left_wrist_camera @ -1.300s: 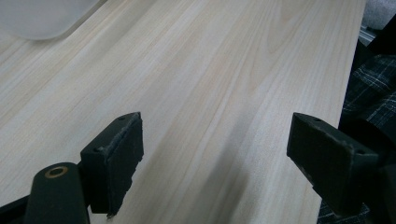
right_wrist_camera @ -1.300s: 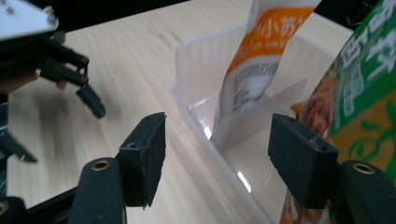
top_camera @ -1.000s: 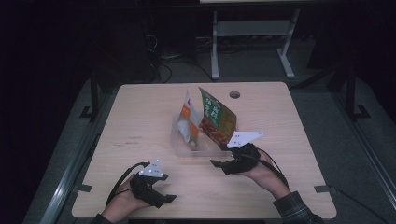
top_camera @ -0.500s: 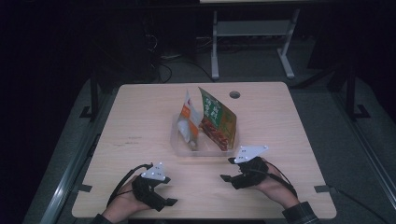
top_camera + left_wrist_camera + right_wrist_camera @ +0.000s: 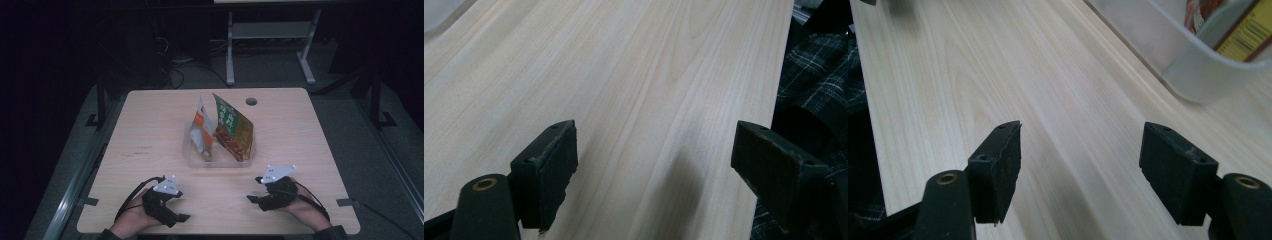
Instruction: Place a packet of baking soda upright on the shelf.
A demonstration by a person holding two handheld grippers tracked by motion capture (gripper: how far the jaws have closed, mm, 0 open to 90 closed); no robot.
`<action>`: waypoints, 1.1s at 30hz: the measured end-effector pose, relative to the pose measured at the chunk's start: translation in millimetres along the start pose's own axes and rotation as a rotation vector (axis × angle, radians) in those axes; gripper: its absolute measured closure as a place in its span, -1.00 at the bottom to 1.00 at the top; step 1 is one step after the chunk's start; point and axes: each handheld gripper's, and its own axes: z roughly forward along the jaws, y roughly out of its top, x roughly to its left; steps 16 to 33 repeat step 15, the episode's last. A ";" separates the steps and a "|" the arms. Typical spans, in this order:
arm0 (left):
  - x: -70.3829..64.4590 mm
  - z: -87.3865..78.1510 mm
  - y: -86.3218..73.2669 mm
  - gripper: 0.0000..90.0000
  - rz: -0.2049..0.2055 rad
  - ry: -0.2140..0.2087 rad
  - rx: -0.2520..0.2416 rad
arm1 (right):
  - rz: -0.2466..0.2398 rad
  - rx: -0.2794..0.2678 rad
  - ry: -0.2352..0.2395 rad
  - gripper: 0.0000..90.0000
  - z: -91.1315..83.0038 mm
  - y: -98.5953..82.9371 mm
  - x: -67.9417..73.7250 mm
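Right gripper [image 5: 256, 196] pulled back from bin [image 5: 192, 159] w/ packets [image 5: 233, 127], now empty.

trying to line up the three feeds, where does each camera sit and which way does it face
High view: above the person's side, facing forward and down on the table; shows both hands, left gripper, right gripper.
Left gripper view: rides the left gripper, over bare wood; open jaws.
Right gripper view: rides the right gripper, facing the clear bin; open jaws.
Shared: the bin.
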 end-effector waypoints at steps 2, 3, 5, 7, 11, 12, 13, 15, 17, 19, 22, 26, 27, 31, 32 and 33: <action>0.4 0.6 0.0 -0.59 0.010 0.003 0.010 | 0.004 -0.001 -0.002 -0.28 -1.9 -2.9 -0.3; 0.3 0.8 0.0 -0.59 0.009 0.003 0.011 | 0.006 0.001 -0.004 -0.28 -2.8 -3.8 -0.4; 0.0 1.3 -0.1 -0.59 0.008 0.003 0.015 | 0.007 0.000 -0.007 -0.28 -3.5 -5.0 -0.8; 0.1 1.2 0.1 -0.59 0.009 0.002 0.017 | 0.007 0.000 -0.009 -0.28 -4.3 -5.4 -1.1; 0.5 0.8 -0.1 -0.59 0.013 0.005 0.018 | 0.005 -0.003 -0.012 -0.30 -4.6 -4.9 -1.2; 0.7 0.7 -0.2 -0.59 0.013 0.006 0.019 | 0.005 -0.003 -0.013 -0.30 -4.7 -4.8 -1.1; 0.8 0.6 -0.1 -0.59 0.014 0.007 0.018 | 0.006 -0.006 -0.014 -0.30 -4.6 -4.8 -0.8; 0.8 0.7 0.1 -0.59 0.013 0.008 0.017 | 0.005 -0.006 -0.013 -0.30 -4.5 -4.6 -0.8; 0.8 0.7 0.1 -0.59 0.013 0.008 0.017 | 0.005 -0.006 -0.013 -0.30 -4.5 -4.6 -0.8; 0.8 0.7 0.1 -0.59 0.013 0.008 0.017 | 0.005 -0.006 -0.013 -0.30 -4.5 -4.6 -0.8; 0.8 0.7 0.1 -0.59 0.013 0.008 0.017 | 0.005 -0.006 -0.013 -0.30 -4.5 -4.6 -0.8; 0.8 0.7 0.1 -0.59 0.013 0.008 0.017 | 0.005 -0.006 -0.013 -0.30 -4.5 -4.6 -0.8; 0.8 0.7 0.1 -0.59 0.013 0.008 0.017 | 0.005 -0.006 -0.013 -0.30 -4.5 -4.6 -0.8; 0.8 0.7 0.1 -0.59 0.013 0.008 0.017 | 0.005 -0.006 -0.013 -0.30 -4.5 -4.6 -0.8; 0.8 0.7 0.1 -0.59 0.013 0.008 0.017 | 0.005 -0.006 -0.013 -0.30 -4.5 -4.6 -0.8; 0.8 0.7 0.1 -0.59 0.013 0.008 0.017 | 0.005 -0.006 -0.013 -0.30 -4.5 -4.6 -0.8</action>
